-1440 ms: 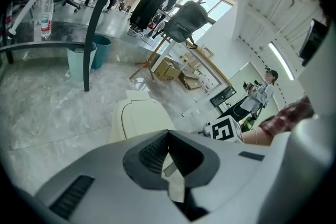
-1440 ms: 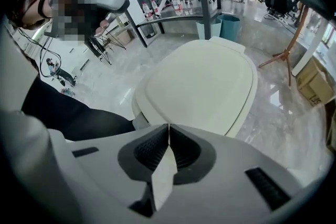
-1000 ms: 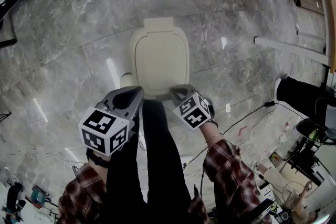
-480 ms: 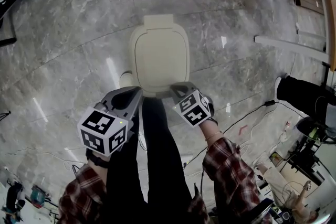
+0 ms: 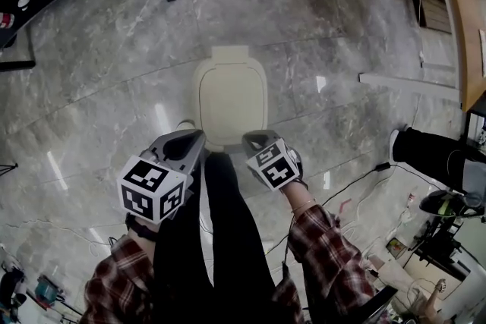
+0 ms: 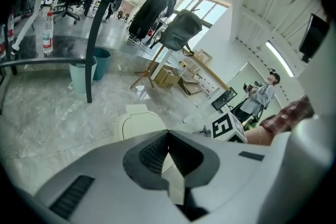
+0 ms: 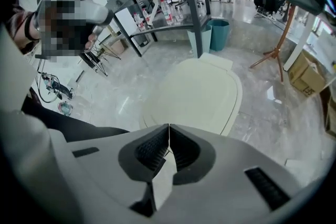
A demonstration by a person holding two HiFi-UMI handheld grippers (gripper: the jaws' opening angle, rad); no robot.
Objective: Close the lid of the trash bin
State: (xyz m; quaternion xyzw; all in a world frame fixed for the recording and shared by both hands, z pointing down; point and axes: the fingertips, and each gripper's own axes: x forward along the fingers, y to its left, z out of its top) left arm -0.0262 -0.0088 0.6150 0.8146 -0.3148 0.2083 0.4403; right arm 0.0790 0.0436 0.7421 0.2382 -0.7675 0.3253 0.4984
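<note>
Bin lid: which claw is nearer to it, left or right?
Right, it seems. The right claw is at the near right corner of the lid, facing it; the left claw is just off its near left corner.

The floor (image 5: 91, 64) is polished grey veined stone, glossy, with bright streaks of reflected light. The bin (image 5: 230, 99) is smooth cream plastic with a dull sheen. The left gripper (image 5: 196, 137) and right gripper (image 5: 252, 138) are matt grey plastic with ribbed black pads (image 7: 152, 150). The sleeves (image 5: 323, 239) are checked cloth.
</note>
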